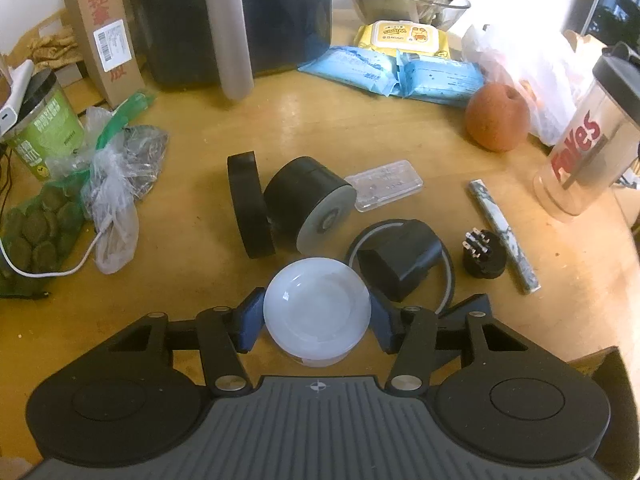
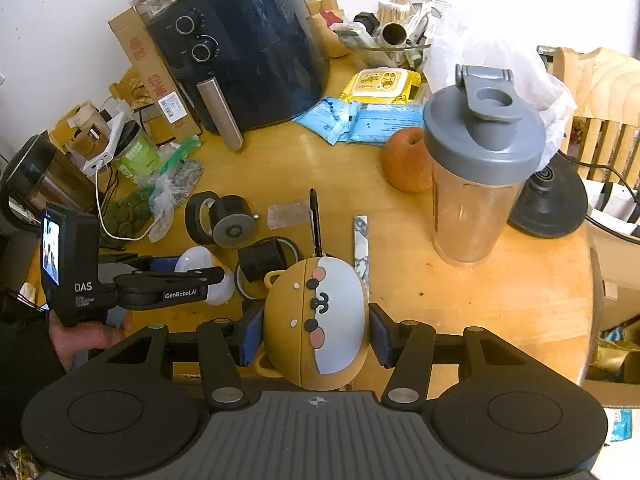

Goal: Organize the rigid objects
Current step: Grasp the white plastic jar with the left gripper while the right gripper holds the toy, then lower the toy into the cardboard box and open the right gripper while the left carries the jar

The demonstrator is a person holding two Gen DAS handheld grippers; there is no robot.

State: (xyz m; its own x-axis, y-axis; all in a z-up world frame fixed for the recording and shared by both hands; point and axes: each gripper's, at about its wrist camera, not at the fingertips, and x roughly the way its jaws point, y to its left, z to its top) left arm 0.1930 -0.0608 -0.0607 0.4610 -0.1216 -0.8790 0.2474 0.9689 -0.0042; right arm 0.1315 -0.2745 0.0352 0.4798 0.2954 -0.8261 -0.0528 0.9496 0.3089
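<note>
The left gripper [image 1: 316, 320] has its blue pads against both sides of a round white translucent lidded jar [image 1: 316, 312], gripping it on the yellow wooden table [image 1: 360, 128]. The right gripper [image 2: 316, 334] is clamped on a mustard-and-pale-blue egg-shaped cartoon-face case [image 2: 316, 320]. Just beyond the jar lie a black adapter block [image 1: 396, 260], a black cylinder with a grey end [image 1: 308, 204] and a black tape roll [image 1: 248, 204].
</note>
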